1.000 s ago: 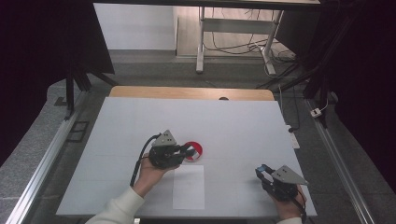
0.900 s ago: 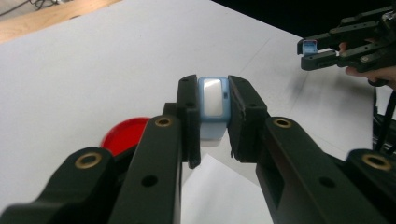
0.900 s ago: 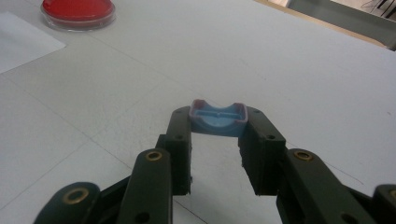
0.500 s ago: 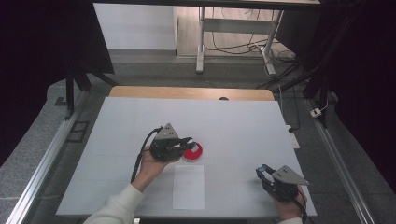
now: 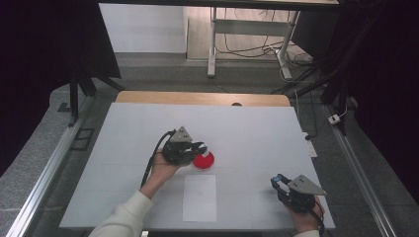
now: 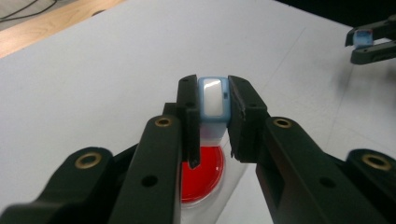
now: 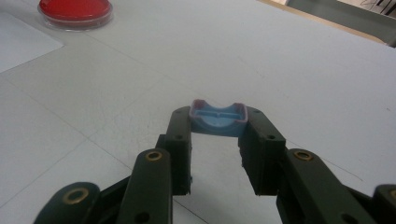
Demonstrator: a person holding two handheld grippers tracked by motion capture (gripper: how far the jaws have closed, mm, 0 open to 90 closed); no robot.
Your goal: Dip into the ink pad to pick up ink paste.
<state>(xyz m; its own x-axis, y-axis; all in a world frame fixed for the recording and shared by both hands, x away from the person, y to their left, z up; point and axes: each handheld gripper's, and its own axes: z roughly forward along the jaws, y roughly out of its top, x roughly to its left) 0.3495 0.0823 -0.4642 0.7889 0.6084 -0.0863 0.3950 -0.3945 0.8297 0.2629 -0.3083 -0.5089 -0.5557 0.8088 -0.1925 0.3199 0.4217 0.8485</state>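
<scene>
Red liquid or gel fills a shallow round dish (image 5: 203,160) that sits near the middle of the white bench (image 5: 123,128), just at the far edge of a sheet of white paper (image 5: 199,197) lying toward six o'clock from it. At about nine o'clock of the dish, the left gripper (image 5: 201,146) is held in a hand (image 5: 160,167) with a pale sleeve, its jaws reaching over the dish's far rim. In the left gripper view the jaws are clenched on a small pale-blue block with a white face (image 6: 213,100), gripped on both sides at the very tips, and the red dish (image 6: 203,175) lies directly beneath them.

Toward four o'clock of the dish, well apart from it near the bench's near right corner, the right gripper (image 5: 278,181) rests in the other hand (image 5: 306,217). In the right gripper view its jaws are closed on a small blue cap-like piece (image 7: 218,117), hollow side up, pinched between the tips just above the bench, with the dish (image 7: 74,11) far off at eleven o'clock. A strip of bare wood (image 5: 197,98) edges the bench at twelve o'clock.
</scene>
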